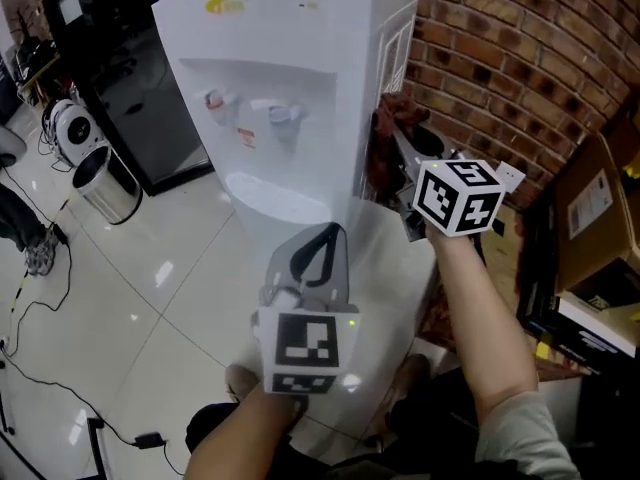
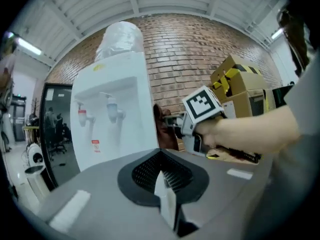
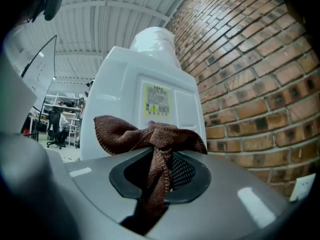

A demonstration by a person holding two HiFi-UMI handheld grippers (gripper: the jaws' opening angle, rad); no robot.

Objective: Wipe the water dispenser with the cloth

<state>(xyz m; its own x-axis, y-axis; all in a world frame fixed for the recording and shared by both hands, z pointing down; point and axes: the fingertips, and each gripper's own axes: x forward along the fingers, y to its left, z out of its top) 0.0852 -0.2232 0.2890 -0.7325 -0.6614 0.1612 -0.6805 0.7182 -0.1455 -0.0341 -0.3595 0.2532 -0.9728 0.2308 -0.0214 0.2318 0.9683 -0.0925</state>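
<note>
Water dispenser [image 1: 290,88]: white floor-standing unit, upright, brick wall [image 1: 520,58] near its right side. The front recess carries a red-tipped tap [image 1: 215,99] and a blue-tipped tap [image 1: 283,113], with a small red sticker [image 1: 246,138] below them. A white bottle [image 3: 152,39] sits on top; a yellow label [image 3: 156,101] is on the side panel.

Cloth [image 3: 155,139]: dark brown, woven, bunched. You have it pinched in the right gripper [image 3: 162,156], folds flaring above the jaws, a tail hanging below. It sits beside that side panel; you cannot tell whether it touches
</note>
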